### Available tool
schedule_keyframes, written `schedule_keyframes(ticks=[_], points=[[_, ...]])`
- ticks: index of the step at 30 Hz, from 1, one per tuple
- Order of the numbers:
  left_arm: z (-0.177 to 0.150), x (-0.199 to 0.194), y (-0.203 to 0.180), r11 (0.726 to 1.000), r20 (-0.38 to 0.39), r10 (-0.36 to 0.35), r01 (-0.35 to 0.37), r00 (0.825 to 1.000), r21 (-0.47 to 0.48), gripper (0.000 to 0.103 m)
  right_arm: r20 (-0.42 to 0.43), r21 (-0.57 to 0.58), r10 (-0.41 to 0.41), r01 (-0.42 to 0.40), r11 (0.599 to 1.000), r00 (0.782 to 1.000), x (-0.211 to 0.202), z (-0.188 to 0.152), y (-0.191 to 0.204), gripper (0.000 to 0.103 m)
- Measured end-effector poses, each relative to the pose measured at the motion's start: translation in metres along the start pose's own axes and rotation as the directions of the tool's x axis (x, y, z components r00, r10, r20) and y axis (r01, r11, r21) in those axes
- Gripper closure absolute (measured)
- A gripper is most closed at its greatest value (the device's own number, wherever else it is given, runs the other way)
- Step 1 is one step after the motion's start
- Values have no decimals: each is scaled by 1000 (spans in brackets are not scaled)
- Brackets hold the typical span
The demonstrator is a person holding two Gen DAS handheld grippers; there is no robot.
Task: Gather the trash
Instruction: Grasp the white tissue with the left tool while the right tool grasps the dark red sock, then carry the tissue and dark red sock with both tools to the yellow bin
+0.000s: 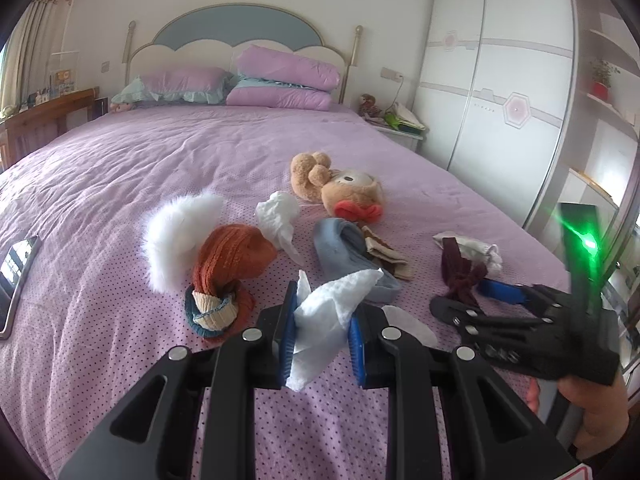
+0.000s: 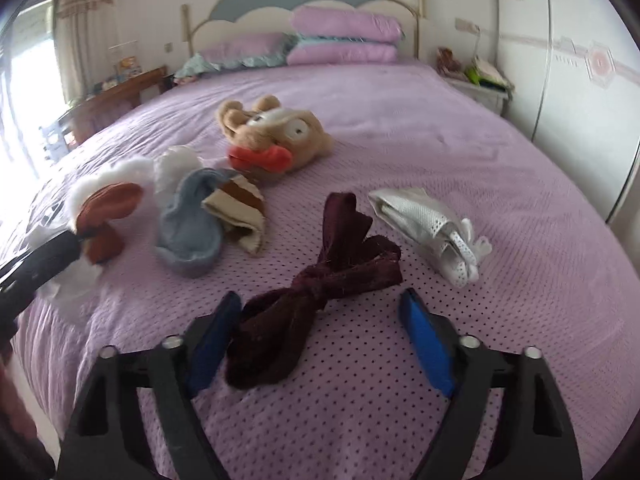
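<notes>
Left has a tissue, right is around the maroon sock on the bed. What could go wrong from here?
1. The right gripper straddles the dark maroon sock, jaws not clamped; closing would likely bag laundry as trash.
2. The left gripper pinches only the middle of the white tissue; loose ends hang free, so it may slip out in transit.
3. Another crumpled tissue lies among the orange sock and blue sock; easy to miss or mis-grab.
</notes>
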State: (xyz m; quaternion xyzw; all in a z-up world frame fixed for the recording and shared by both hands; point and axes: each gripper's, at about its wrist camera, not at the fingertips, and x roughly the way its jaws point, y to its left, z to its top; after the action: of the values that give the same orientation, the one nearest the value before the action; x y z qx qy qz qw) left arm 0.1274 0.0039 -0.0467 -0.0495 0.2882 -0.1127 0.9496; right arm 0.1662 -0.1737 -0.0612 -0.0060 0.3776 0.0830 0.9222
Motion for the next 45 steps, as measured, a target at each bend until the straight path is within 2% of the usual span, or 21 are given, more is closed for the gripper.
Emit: schedule_keyframes(ticks=[3,8,21,27,39,45], points=[[0,-2,-3,1000,-1,-13,13,1000,9,80,-1,14,35,-35,999,999,-1,0,-2,65],[-1,-2,-10,999,-2,-34,34,999,15,80,19,-13,108,-107,994,994,-11,-6,-1,82],[-3,-9,-28,999,-5,-34,34,999,39,80,90,-108,150,-140,984,985,-64,-22,1,84],[-4,-16,-51,996,-6,-69,69,998,60,80,117,-127,161,-146,981,980,-88,-29,-5,84],[-21,-24,-126,969,-44,-190,195,981,154,80,162,-102,139,-124,987,977,-151,-70,-51,84],[-36,-23,-174,934,-93,-273,287,957,213,80,173,-39,75,-70,997,982,-180,-101,-86,84]])
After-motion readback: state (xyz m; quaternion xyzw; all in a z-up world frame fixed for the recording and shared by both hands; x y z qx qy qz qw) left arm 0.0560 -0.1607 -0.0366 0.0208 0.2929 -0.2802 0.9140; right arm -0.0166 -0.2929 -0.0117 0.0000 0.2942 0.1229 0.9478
